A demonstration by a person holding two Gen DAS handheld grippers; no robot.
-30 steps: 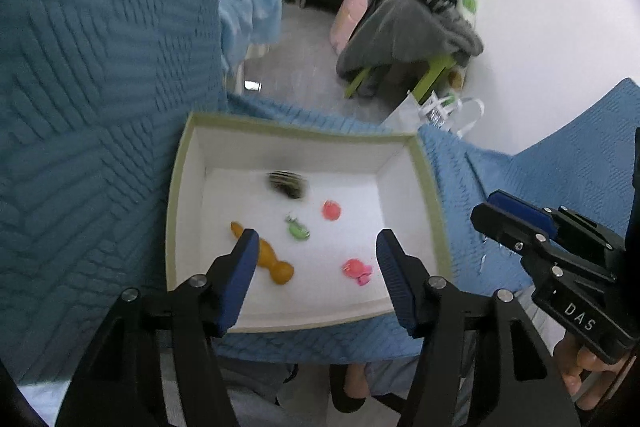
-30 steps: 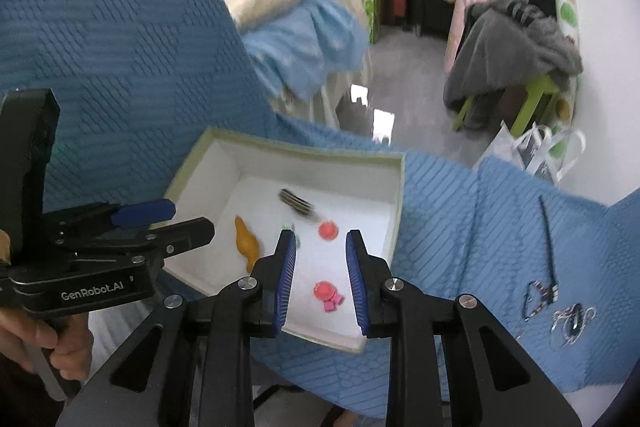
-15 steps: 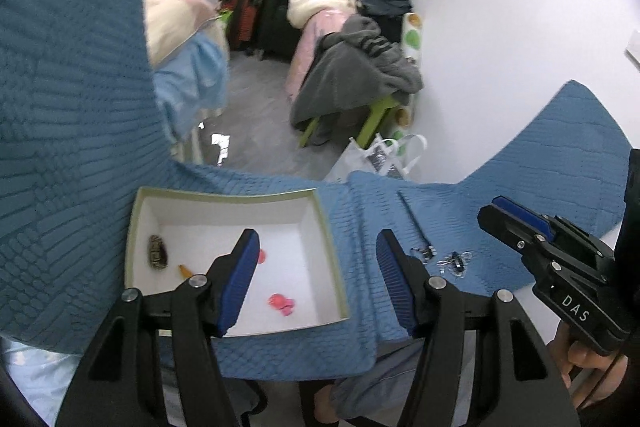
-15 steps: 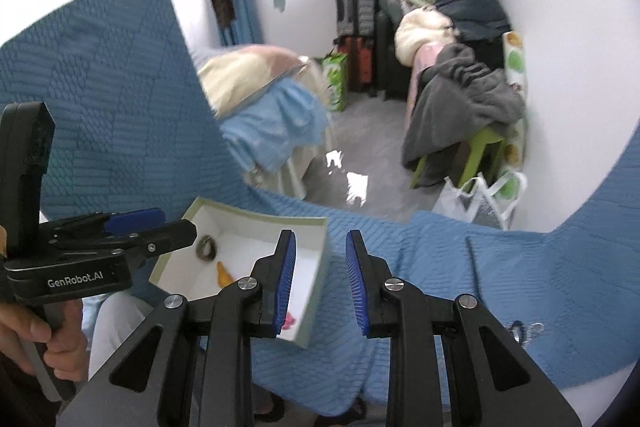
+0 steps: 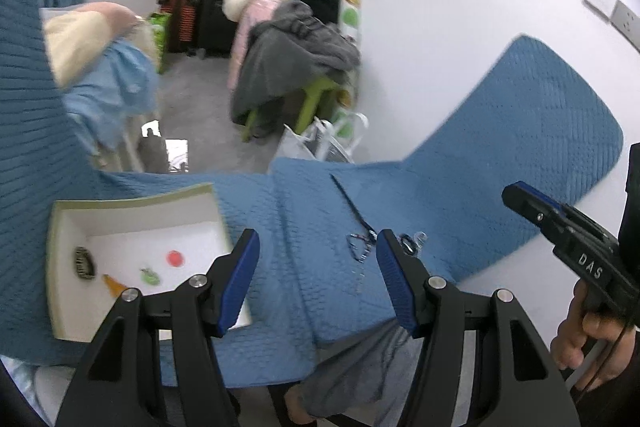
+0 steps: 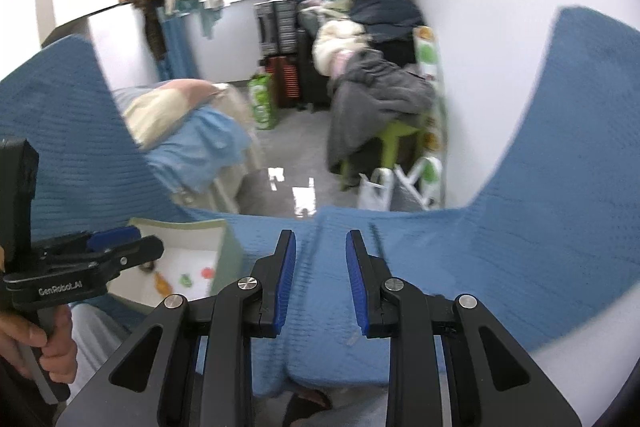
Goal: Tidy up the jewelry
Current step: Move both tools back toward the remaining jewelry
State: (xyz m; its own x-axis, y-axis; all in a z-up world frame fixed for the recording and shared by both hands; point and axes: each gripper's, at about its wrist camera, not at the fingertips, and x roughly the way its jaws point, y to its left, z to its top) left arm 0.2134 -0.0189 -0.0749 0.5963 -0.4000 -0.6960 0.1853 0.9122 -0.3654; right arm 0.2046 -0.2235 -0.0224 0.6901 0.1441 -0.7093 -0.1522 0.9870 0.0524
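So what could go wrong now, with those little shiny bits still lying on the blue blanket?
1. The loose jewelry is small, thin and tangled, lying flat on the quilted blue cover. The left gripper, open and empty, might pinch fabric or snag the chain.

2. The white box sits close to the cover's near edge, so a bump could tip it and spill the pieces inside.

3. The right gripper, open and empty, is near the left one; they could collide.
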